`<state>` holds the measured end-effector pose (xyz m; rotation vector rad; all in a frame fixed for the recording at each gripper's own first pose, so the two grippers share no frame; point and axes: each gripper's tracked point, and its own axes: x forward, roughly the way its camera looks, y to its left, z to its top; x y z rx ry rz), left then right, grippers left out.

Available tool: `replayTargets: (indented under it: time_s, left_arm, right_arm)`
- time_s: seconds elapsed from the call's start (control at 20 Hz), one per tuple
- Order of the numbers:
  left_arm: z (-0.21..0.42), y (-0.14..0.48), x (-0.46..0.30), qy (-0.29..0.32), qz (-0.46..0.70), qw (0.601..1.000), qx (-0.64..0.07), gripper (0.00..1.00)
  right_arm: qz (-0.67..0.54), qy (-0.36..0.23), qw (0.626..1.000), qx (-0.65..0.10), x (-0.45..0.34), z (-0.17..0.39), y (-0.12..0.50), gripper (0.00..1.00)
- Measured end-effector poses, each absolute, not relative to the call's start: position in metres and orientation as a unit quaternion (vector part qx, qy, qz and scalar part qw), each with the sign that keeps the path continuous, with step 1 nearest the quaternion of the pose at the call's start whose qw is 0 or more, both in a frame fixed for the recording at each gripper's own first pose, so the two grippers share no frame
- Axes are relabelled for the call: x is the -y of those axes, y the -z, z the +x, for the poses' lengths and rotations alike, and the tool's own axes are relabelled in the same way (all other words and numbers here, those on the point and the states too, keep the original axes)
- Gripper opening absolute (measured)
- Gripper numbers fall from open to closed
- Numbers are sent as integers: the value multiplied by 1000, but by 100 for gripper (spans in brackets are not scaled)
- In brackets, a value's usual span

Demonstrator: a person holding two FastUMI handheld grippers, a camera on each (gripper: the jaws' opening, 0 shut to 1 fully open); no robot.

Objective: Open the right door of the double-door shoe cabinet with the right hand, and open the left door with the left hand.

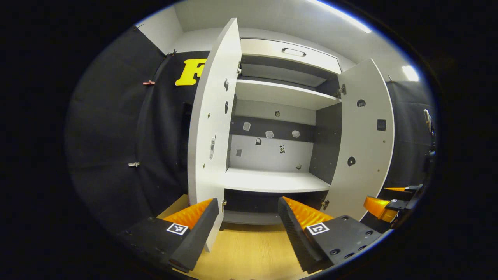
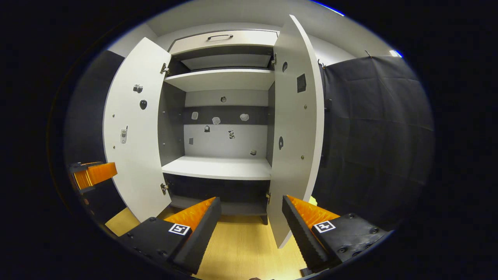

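With both doors swung wide, the task appears complete. The left door (image 1: 212, 116) and right door (image 2: 297, 128) stand out from the shoe cabinet (image 2: 221, 167). The left gripper (image 1: 249, 217) and right gripper (image 2: 252, 217) hang open, holding nothing.

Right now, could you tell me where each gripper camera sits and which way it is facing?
Left gripper view: rides on the left gripper, jaws open, close to the left door, facing into the open shoe cabinet; the other gripper sits at its right edge.
Right gripper view: rides on the right gripper, jaws open, beside the right door, facing the same interior.
Shared: both doors, shelves, wooden floor.
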<state>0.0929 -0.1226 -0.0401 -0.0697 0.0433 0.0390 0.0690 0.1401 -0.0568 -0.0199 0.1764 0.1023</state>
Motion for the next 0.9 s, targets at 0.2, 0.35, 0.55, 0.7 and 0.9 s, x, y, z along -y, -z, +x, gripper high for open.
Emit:
replayTargets:
  time_s: [0.2,0.35,0.55,0.7,0.9]
  left_arm:
    - [94,25,143,-45,-26,999,11,95]
    - [91,20,153,-50,-25,998,12,95]
    - [81,16,155,-46,-10,999,10,95]
    - [75,16,154,-27,-8,1000,5,95]
    - [67,15,145,-11,-6,1000,13,95]
  right_arm:
    - [0,-89,989,-116,-136,72,80,99]
    - [-4,-107,986,-128,-136,72,92,99]
    - [3,-107,987,-118,-141,67,81,99]
    - [14,-90,990,-104,-147,58,67,99]
    - [-4,-72,994,-83,-150,40,55,99]
